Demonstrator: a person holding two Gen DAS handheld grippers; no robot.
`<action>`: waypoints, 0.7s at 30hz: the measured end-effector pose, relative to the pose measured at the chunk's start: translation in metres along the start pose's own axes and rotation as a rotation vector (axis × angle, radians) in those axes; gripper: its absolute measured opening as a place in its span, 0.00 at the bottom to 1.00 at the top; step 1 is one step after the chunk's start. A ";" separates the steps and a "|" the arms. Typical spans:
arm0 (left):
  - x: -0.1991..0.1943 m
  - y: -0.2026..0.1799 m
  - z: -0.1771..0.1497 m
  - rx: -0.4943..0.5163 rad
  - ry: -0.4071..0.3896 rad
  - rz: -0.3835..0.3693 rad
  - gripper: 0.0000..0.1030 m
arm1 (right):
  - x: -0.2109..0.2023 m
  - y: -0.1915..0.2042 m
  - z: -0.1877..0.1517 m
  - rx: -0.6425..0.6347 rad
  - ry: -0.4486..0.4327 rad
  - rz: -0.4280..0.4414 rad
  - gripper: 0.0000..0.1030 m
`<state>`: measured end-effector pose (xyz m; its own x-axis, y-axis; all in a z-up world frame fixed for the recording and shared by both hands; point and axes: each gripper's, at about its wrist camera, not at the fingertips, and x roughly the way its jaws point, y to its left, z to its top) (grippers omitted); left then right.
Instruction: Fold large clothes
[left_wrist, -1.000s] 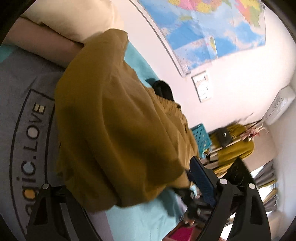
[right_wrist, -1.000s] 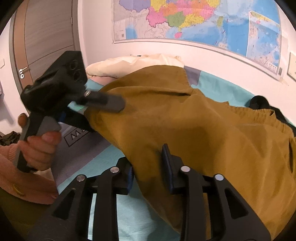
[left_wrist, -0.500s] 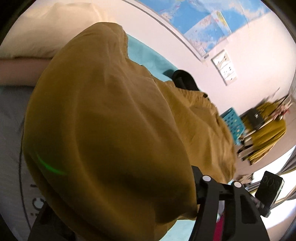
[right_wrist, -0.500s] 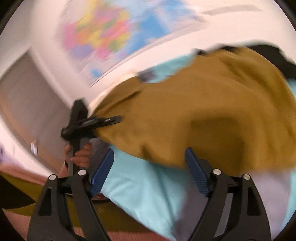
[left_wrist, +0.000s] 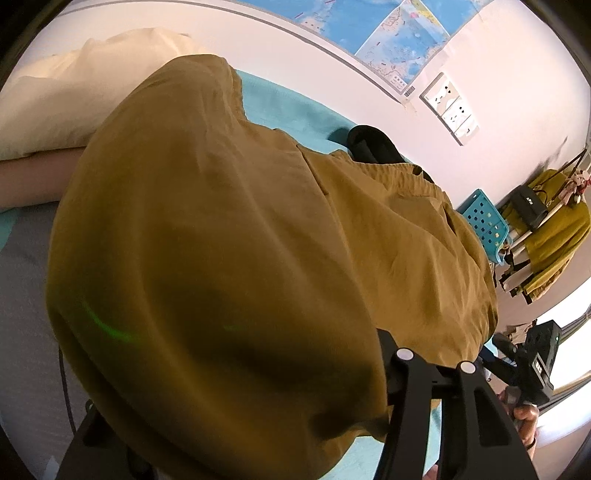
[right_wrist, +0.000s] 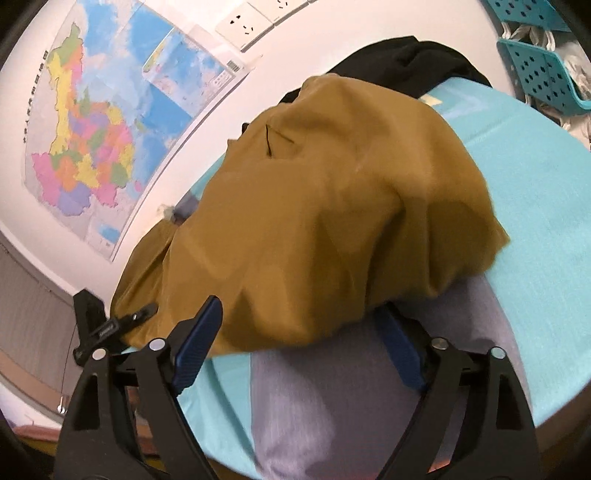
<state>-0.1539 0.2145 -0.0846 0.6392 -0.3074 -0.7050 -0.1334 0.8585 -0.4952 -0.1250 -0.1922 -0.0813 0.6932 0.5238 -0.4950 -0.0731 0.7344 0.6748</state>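
A mustard-yellow garment (left_wrist: 229, 229) lies heaped on the bed and fills the left wrist view. It drapes over my left gripper (left_wrist: 236, 398), whose jaws are closing with a fold of cloth between them. The cloth hides the pads, and only the right finger (left_wrist: 402, 373) shows. From the right wrist view, the left gripper (right_wrist: 110, 332) sits at the garment's (right_wrist: 332, 206) far-left edge. My right gripper (right_wrist: 299, 345) is opening; both blue pads (right_wrist: 199, 343) stand wide apart. The hem lies loose between them and neither pad presses it. A hand holds the right gripper (left_wrist: 528, 362).
The bed has a turquoise sheet (right_wrist: 535, 192) with a grey panel (right_wrist: 332, 406). A black garment (right_wrist: 406, 62) lies beyond the mustard one, near the wall. A cream pillow (left_wrist: 74, 92) is at the bed's head, and blue perforated baskets (right_wrist: 543, 70) stand past its foot. A map (right_wrist: 110, 110) hangs above.
My right gripper let go of the garment's edge, opened wide, rolled and swung along the bed. The left gripper turned, and the cloth now covers its left finger.
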 end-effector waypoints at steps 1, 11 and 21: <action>0.000 0.000 0.000 0.001 0.000 0.002 0.53 | 0.003 0.002 0.001 -0.009 -0.014 -0.016 0.82; 0.001 0.003 0.000 0.015 -0.002 0.002 0.56 | 0.027 0.005 0.020 0.042 -0.133 -0.003 0.82; 0.004 -0.003 0.000 0.054 -0.016 0.029 0.63 | 0.039 0.005 0.032 0.023 -0.114 -0.023 0.68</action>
<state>-0.1510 0.2106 -0.0854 0.6475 -0.2755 -0.7106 -0.1117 0.8880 -0.4461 -0.0757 -0.1813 -0.0797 0.7716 0.4537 -0.4459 -0.0409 0.7349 0.6769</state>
